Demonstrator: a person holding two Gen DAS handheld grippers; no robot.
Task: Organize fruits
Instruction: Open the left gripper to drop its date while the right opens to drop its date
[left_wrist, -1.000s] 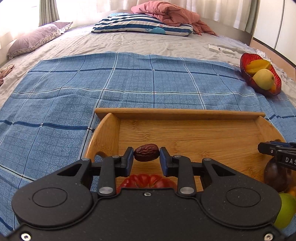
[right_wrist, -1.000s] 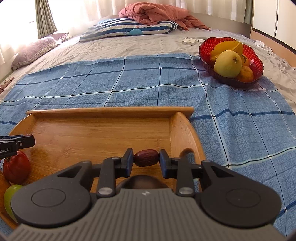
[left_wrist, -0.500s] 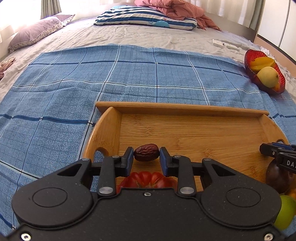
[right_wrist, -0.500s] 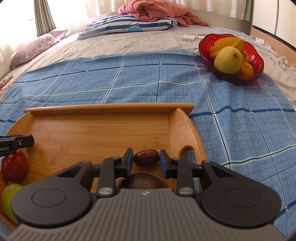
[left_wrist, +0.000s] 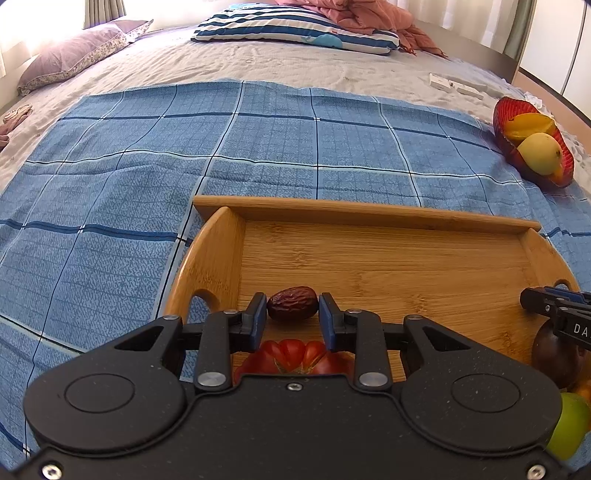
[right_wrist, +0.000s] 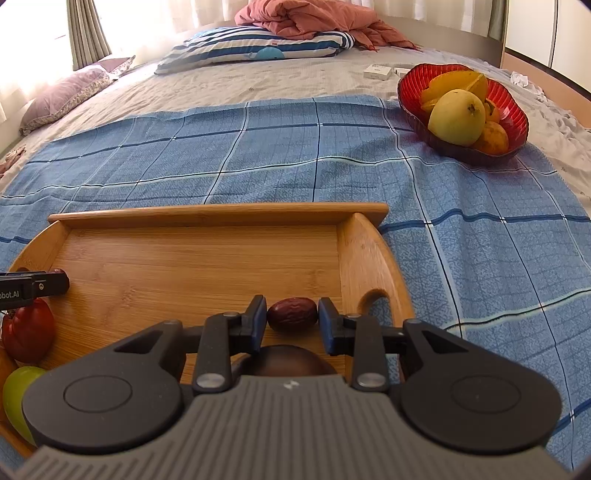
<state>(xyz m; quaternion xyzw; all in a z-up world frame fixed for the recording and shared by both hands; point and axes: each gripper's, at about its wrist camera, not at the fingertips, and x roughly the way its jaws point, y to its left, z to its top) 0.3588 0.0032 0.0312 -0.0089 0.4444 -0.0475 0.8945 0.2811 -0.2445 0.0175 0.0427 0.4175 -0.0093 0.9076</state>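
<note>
Dates are sitting crosswise in both claws, long axis running pad to pad, so each is being pinched by its ends. Over the tray's (left_wrist: 369, 214) left end, the left claw (left_wrist: 292, 301) is clenching its date (left_wrist: 292, 303) just beyond a tomato (left_wrist: 295, 354). At the right end, the right claw (right_wrist: 291, 306) has just been easing its jaws apart with the second date (right_wrist: 291, 314) between them, and the pads seem to be touching its tips. Both claws are pointing down at bare tray floor, so any drop looks like going straight down. The red bowl (right_wrist: 513, 110) is lying well off ahead and to the right, nearer the right claw. Claw bodies are hiding the tray's near edge and cutting off a dark fruit (right_wrist: 288, 360) and a green one (right_wrist: 18, 391). I cannot tell whether either date is resting on the wood or hanging above it.
</note>
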